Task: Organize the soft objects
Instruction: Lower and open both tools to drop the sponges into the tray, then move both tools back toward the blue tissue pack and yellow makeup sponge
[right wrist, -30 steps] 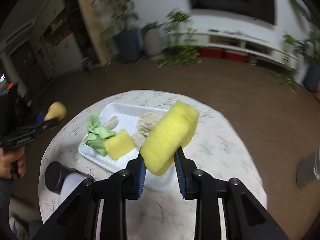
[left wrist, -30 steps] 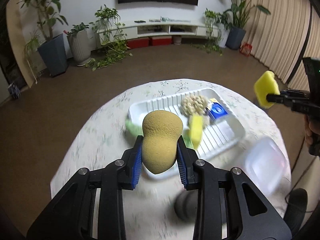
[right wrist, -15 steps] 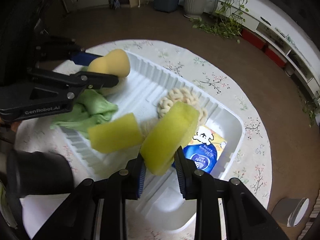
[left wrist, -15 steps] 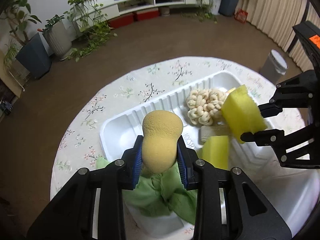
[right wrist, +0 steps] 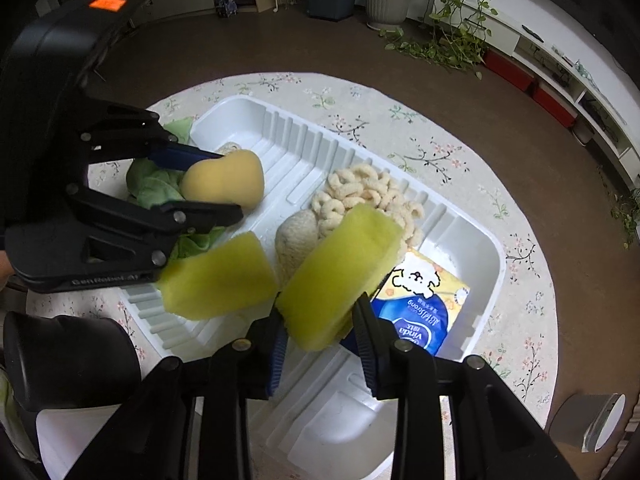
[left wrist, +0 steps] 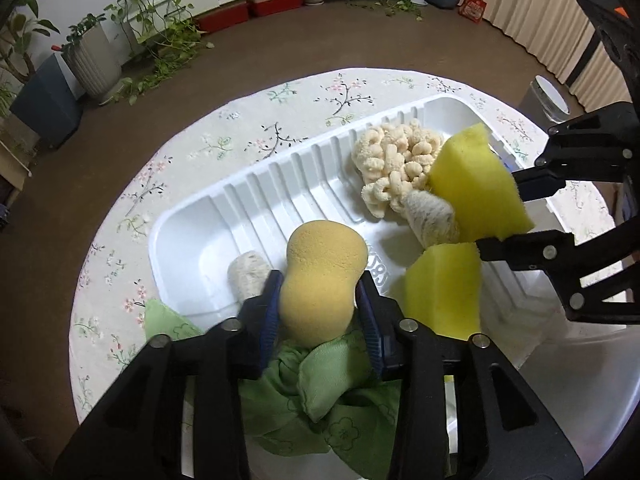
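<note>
A: What are the fingers doing?

B: The left gripper (left wrist: 320, 300) pinches a tan sponge (left wrist: 322, 280) low over the near left of the white tray (left wrist: 192, 236). The right gripper (right wrist: 320, 320) pinches a yellow sponge (right wrist: 340, 276) above the tray's right half.

A: So, placing?

B: I'd judge so. Next: lower each into bare tray floor beside the loose yellow sponge (right wrist: 218, 276) and knotted rope toy (left wrist: 400, 164), then spread the fingers. The tray sits on the round bench (left wrist: 240, 136).

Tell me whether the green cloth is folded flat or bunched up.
Bunched up: the green cloth lies crumpled in rumpled folds at the white tray's near end, under the left gripper.
</note>
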### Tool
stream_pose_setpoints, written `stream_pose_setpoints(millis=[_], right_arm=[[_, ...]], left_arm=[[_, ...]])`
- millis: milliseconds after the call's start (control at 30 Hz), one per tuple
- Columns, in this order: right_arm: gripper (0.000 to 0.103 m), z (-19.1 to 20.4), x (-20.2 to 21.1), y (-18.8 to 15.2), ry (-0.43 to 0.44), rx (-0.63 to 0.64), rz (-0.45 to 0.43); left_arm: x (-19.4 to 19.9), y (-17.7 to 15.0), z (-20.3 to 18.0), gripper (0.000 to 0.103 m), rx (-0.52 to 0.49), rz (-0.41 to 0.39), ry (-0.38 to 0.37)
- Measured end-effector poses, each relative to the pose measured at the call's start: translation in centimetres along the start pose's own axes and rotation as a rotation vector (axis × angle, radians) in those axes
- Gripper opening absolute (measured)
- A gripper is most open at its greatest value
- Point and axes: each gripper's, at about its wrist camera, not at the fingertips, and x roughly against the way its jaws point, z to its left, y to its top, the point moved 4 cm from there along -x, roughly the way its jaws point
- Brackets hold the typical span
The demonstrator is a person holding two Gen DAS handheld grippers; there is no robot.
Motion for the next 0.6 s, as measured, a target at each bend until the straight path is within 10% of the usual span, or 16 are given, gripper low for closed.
stream_pose_setpoints(millis=[100,467,600], right_arm=[[0.049,-0.1,0.4,-0.1,-0.002,-0.009,-0.008],[0.103,-2.0,6.1,-1.2,-0.004,-0.094,-0.144],[0.103,-3.2,9.7,-3.1,-0.023,-0.134,-0.236]], left_arm=[[0.1,-0.1,-0.1,0.075,-0.002,-0.01,0.014],[5.5,0.3,2.4,0.103,0.115,-0.18,0.041],[10.0,-0.9,3.8,0.103,0.185,-0.31,0.075]])
